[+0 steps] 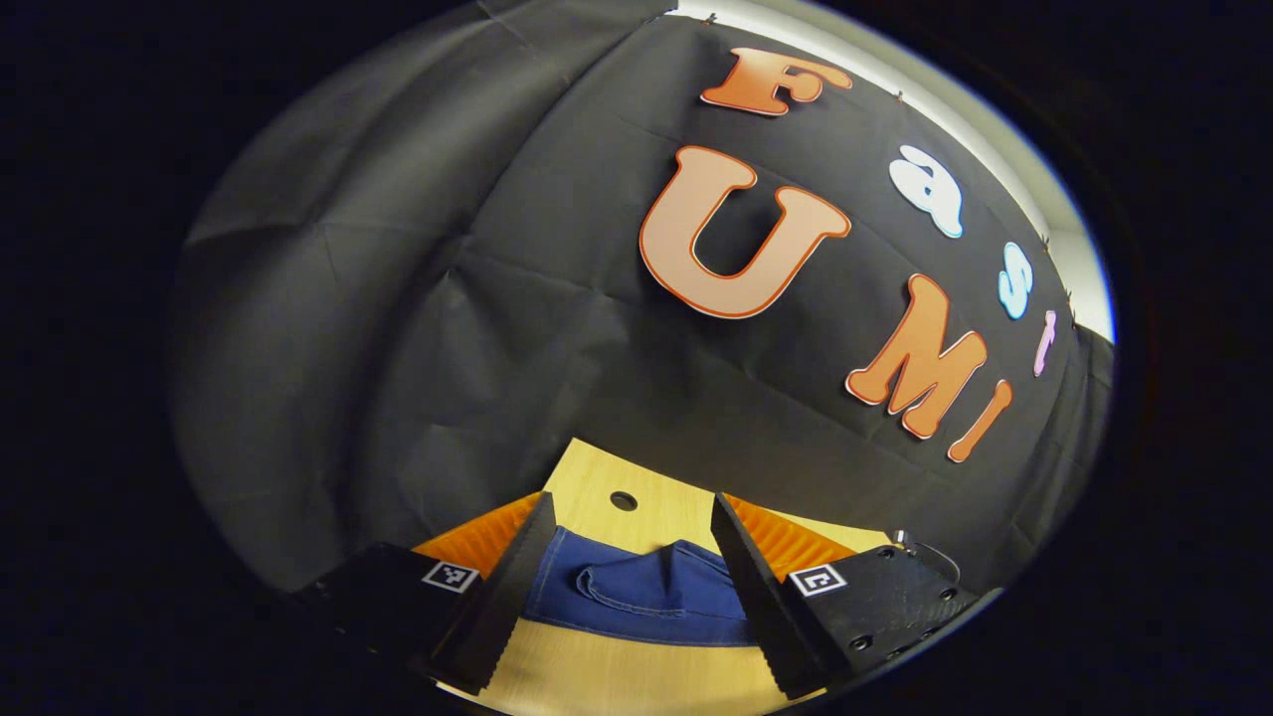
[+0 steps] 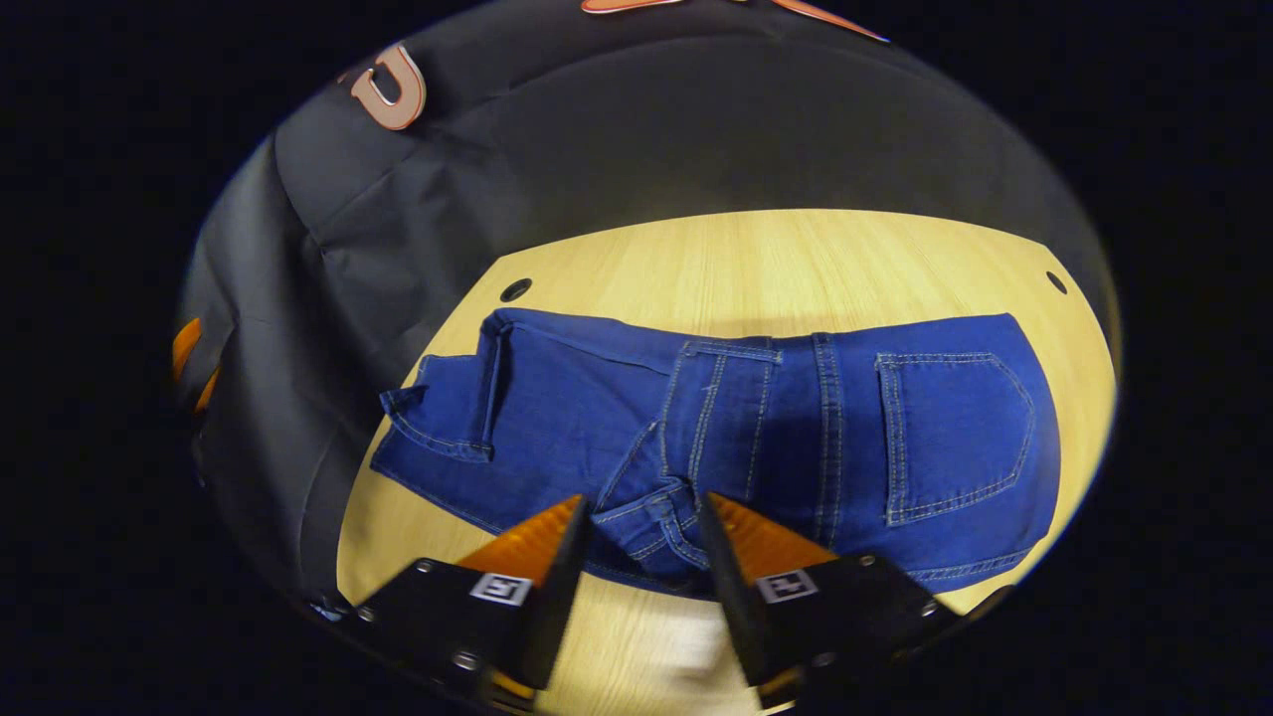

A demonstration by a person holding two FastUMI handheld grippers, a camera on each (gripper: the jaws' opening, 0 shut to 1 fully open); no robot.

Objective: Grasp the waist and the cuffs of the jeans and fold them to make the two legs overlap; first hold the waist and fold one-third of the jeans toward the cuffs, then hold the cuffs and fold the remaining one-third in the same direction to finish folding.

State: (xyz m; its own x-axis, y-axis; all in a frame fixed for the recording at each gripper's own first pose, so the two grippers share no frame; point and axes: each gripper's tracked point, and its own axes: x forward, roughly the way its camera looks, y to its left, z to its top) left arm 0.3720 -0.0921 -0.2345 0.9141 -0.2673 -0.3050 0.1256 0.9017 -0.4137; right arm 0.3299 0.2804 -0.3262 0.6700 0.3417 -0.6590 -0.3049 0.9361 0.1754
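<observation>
A black cloth wall backs a light wooden worktop (image 2: 796, 259) with small round holes. Blue jeans (image 2: 756, 438) lie flat across it, a back pocket (image 2: 950, 433) up, cuffs (image 2: 448, 408) toward the wall. The right hand-held gripper (image 2: 641, 542) stands spread at the jeans' near edge. The left hand-held gripper (image 1: 636, 567) is spread too, denim lying between its fingers.

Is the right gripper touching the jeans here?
Cannot tell. In the right gripper view, the right gripper stands open with a bunched fold of the jeans between its fingers, but neither contact nor a gap shows plainly.
</observation>
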